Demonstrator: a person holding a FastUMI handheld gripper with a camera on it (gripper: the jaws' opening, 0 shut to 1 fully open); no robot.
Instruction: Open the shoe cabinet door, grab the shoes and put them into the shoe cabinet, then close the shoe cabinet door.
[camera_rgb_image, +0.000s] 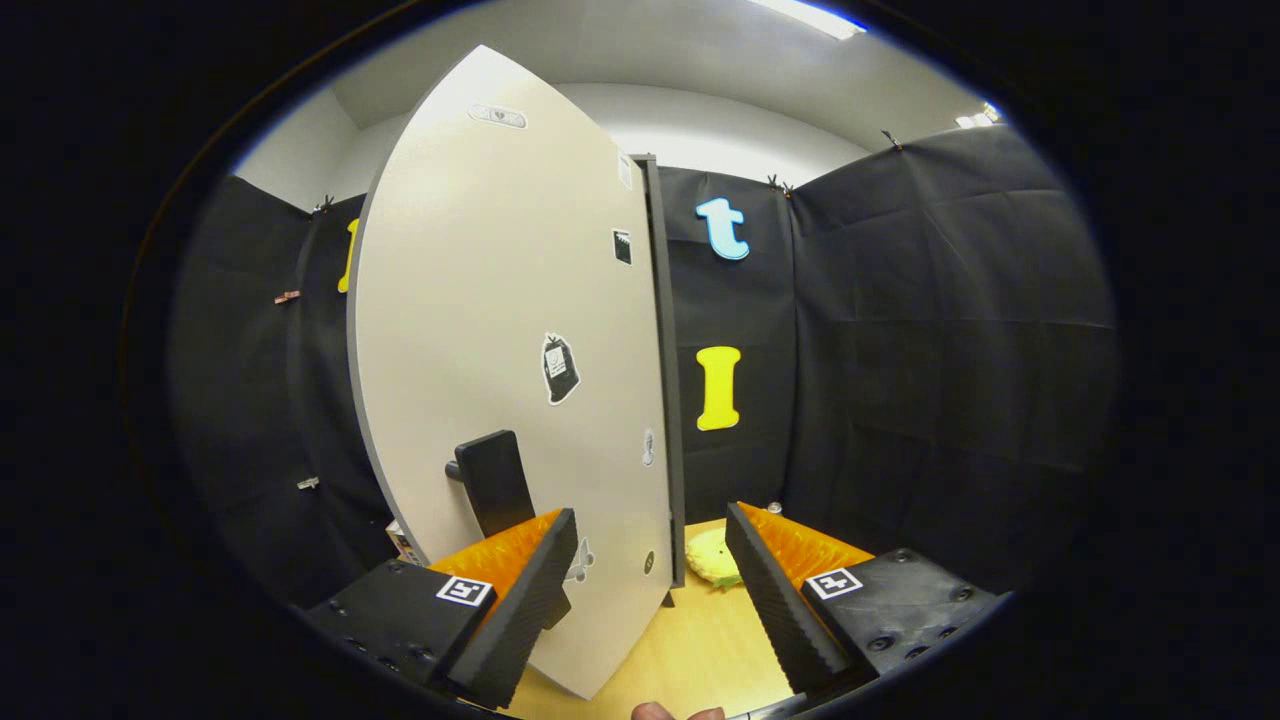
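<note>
While hand-held gripper (650, 570) gapes, cabinet door (500, 350) ajar (handle (492, 480) nr).

The scene was lit evenly from above by a ceiling light strip (805, 17), which was blown out to white glare. Straight edges such as the cabinet door (500, 330) were bowed by strong fisheye distortion. The gripper (650, 560), fingers spread apart, was rendered sharply, with little shadow cast.

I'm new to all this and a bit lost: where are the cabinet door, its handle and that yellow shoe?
cabinet door (500, 330): gripper view, flat pale face.
handle (492, 480): gripper view, dark block.
yellow shoe (712, 556): gripper view, top, beyond the open fingers.
</note>
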